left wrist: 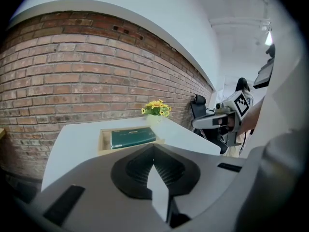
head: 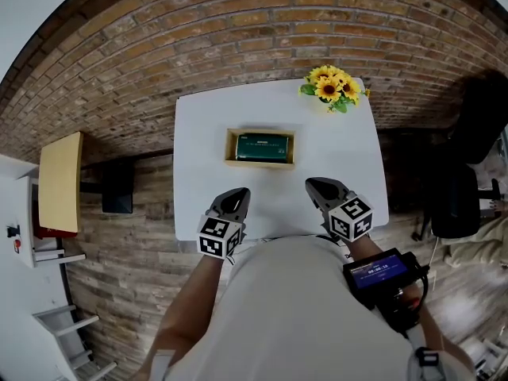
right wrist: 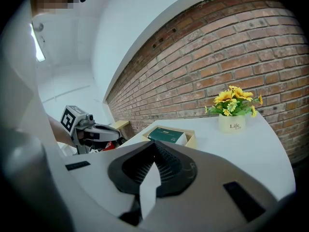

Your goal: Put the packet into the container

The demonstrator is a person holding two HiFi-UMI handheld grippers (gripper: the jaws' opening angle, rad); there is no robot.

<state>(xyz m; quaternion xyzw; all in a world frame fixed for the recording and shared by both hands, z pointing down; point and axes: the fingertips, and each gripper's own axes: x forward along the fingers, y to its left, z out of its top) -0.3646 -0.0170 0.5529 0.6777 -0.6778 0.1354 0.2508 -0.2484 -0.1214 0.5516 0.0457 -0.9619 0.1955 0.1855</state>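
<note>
Centre of frame: the green packet (head: 261,147) is lying inside the container (head: 230,151) on the white table (head: 202,125). Below it, you are holding the left gripper (head: 236,195) and right gripper (head: 317,186) with jaws closed, empty

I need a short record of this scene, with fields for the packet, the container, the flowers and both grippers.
packet: green, lies flat inside the container
container: shallow wooden box, mid table
flowers: yellow, in a white pot, far right corner of the table
left gripper: jaws together, empty, at the near table edge
right gripper: jaws together, empty, at the near table edge
</note>
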